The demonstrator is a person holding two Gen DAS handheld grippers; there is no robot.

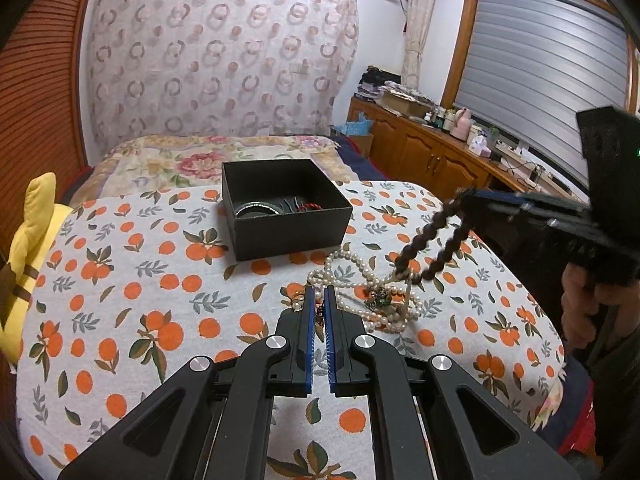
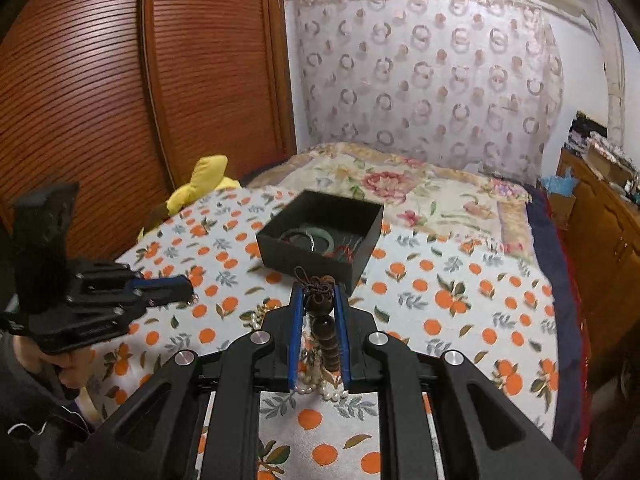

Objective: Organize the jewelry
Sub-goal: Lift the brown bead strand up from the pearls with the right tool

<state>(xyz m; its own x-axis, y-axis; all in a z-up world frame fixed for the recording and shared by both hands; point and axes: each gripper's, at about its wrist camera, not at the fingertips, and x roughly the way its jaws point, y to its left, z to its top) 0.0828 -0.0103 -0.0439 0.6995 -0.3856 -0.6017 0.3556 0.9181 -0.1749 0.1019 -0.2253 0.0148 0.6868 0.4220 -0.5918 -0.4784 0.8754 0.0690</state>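
A tangle of pearl necklaces [image 1: 360, 292] lies on the orange-print cloth [image 1: 160, 280]. My left gripper [image 1: 319, 294] is shut, with its tips at the pile's left edge. I cannot tell whether it pinches anything. In the right wrist view the left gripper [image 2: 188, 284] sits low at the left. My right gripper [image 2: 316, 286] is shut on a brown wooden bead bracelet [image 2: 324, 320]. The bracelet [image 1: 424, 244] hangs from the right gripper [image 1: 464, 196] above the pile, its lower end still among the pearls [image 2: 320, 390]. Behind stands an open black box [image 1: 288, 232] holding a green bangle [image 2: 308, 236] and red cord.
A yellow plush toy [image 1: 36, 232] lies at the cloth's left edge, by a slatted wooden wardrobe [image 2: 100, 100]. A floral quilt [image 2: 400, 184] covers the bed beyond the box. Wooden cabinets [image 1: 420, 148] with clutter line the right wall. A hand [image 1: 588, 304] grips the right tool.
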